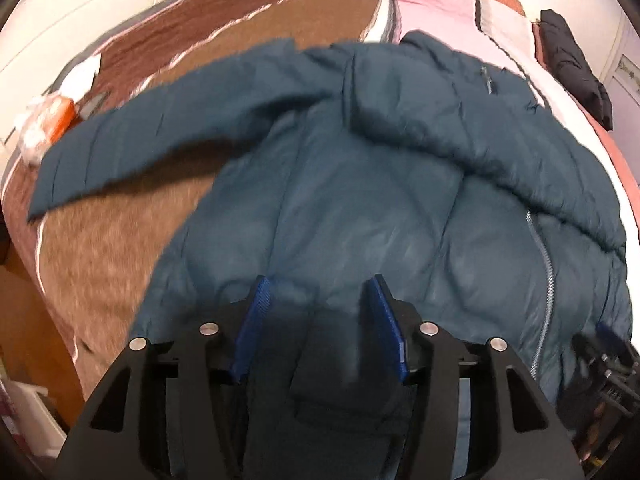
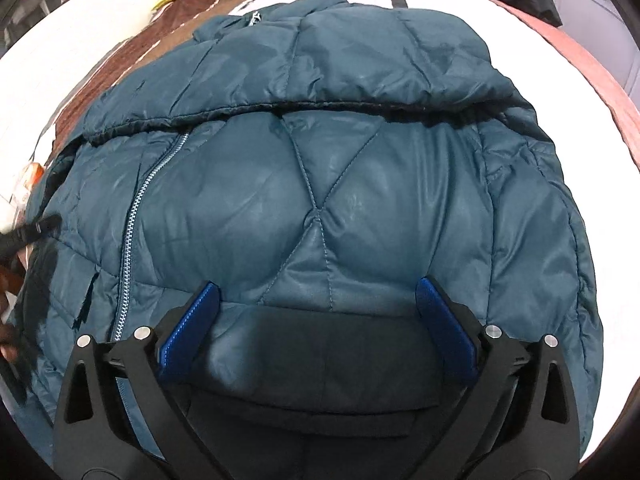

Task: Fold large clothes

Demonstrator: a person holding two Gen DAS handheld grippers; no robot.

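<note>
Teal quilted puffer jacket [image 1: 360, 184] of glossy, slippery shell fabric, lying front-up on a bed covered by a brown, pink and white patchwork bedspread [image 1: 224, 28]; one sleeve [image 1: 132, 148] spread out to the side over the brown fuzzy area, the other sleeve [image 2: 320, 60] folded across the chest; pale metal zipper [image 2: 132, 220] running down the front, diamond stitching bulging into soft air-filled pillows. Left tool [image 1: 320, 292] with blue ribbed pads apart, straddling the dark hem band at the near edge, contact with the fabric not certain because of motion blur. Right tool [image 2: 318, 292] likewise spread wide, pads either side of the dark hem band [image 2: 320, 344], nothing clamped. Judged risks: slick shell slipping from the pads if only the outer layer is pinched; trapped air in the padding springing a fold back open; folded sleeve sliding off the chest if the hem is lifted fast or unevenly; outspread sleeve dragging toward the orange-and-white packet [image 1: 48, 120] at the bed edge and sweeping it off; a pad catching the zipper teeth rather than cloth, giving a weak, twisting hold. Black garment [image 1: 576, 64] lying well apart at the far side of the bed, clear of the fold path
</note>
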